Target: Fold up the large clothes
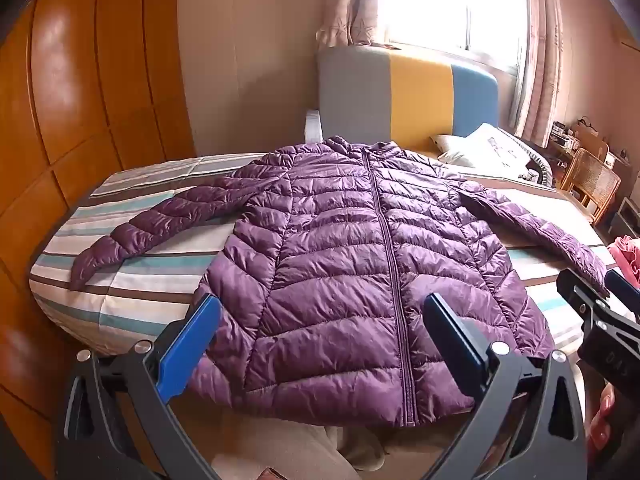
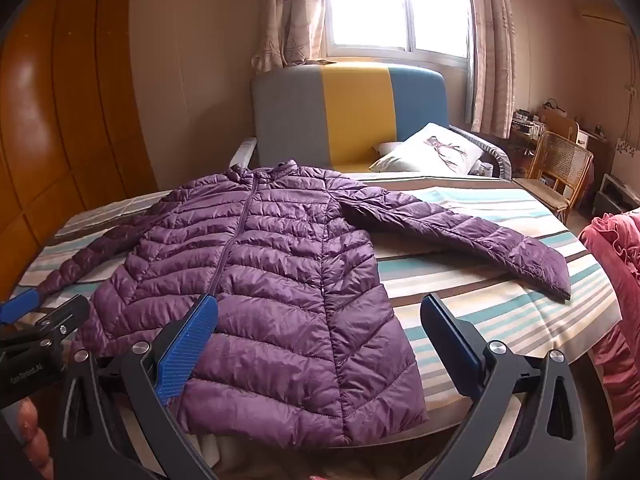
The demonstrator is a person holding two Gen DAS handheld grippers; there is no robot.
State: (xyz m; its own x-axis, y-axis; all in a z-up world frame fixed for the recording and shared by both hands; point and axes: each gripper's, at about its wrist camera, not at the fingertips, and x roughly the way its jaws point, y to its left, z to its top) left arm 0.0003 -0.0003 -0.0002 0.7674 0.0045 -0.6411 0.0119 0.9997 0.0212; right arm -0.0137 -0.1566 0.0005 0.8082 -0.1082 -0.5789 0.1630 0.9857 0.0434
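- The left gripper [image 1: 320, 320] tilts downward over the near edge of the bed [image 1: 132, 280], its blue-padded jaws spread wide with nothing pinched.
- Ahead of it and below lies the purple puffer jacket [image 1: 352, 248], zipped, front up, sleeves stretched to either side; its hem sits between the two fingers, untouched.
- The right gripper [image 2: 320, 320] tilts down alongside, jaws equally spread and empty; the jacket's hem lies ahead and to its left, striped bedding to its right.
- Fingertips of a hand [image 2: 30, 432] show at the lower left of the right view, behind the left gripper.
- Pale lettering on the left gripper's black body is too blurred to read reliably.
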